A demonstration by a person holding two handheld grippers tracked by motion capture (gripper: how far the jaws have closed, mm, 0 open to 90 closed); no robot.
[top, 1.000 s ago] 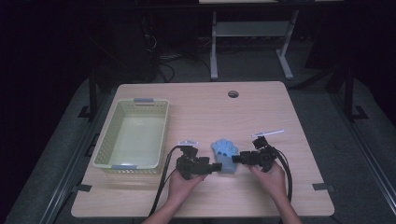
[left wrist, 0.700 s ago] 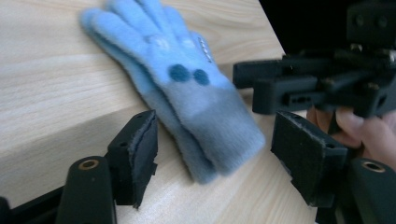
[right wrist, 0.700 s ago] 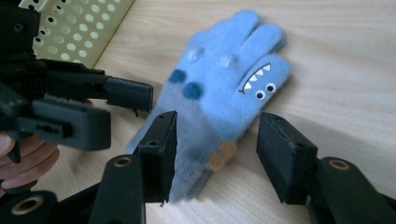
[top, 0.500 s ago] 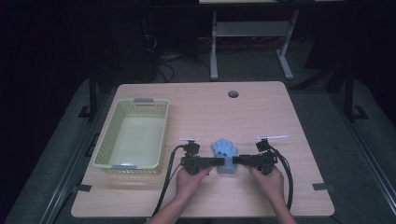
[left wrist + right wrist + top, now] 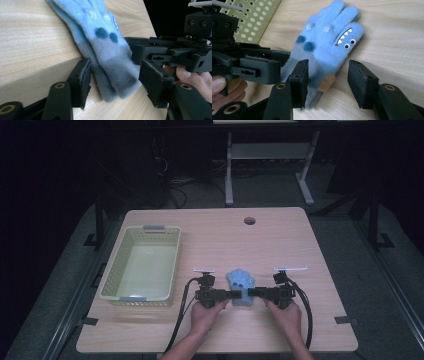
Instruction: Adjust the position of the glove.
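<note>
We look down on a pale wooden table [image 5: 280, 237] with rounded corners and a round cable hole [image 5: 249, 220] near its far edge. It stands on a grey floor mat in a dark room, where a white metal frame [image 5: 267, 157] and some loose cables lie beyond it. Black tape tabs mark the table's left and right near edges.

On the left half of the table sits a pale yellow-green perforated plastic basket [image 5: 114, 270] with grey handles at its two short ends.

Near the front middle lies a light blue fleece glove [image 5: 240, 281], flat on the wood, fingers pointing away from us, with dark blue dots and a toothy cartoon face with two eyes on it, and a grey cuff towards us.

Our left gripper [image 5: 113, 83] comes at the cuff from the left, its jaws apart with the cuff end lying between them, not clamped. Our right gripper [image 5: 328, 77] comes from the right, jaws likewise apart, one jaw over the cuff and the other over bare wood beside the glove. The two grippers face each other across the cuff.
</note>
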